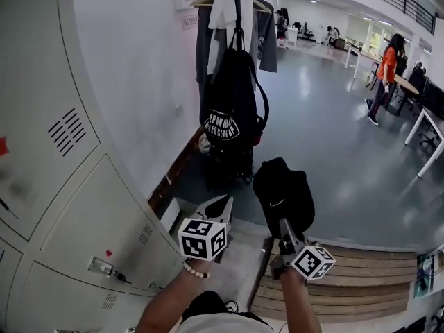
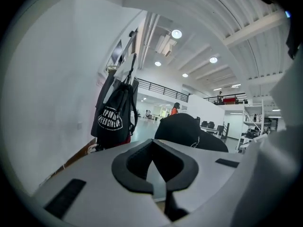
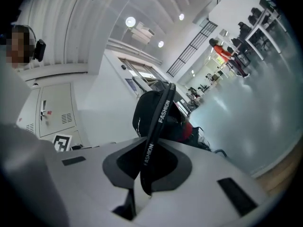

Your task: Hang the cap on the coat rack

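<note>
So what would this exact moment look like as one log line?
right gripper: shut on cap | left gripper: shut, empty | coat rack: ahead by wall, clothes and bag on it | cap: not yet hung

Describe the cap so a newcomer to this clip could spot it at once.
Follow the white wall past the lockers to the coat rack with its hanging clothes. Nearer the camera, the right gripper holds up the black cap. Unlike the black drawstring bag on the rack, it bears no big white print.
</note>
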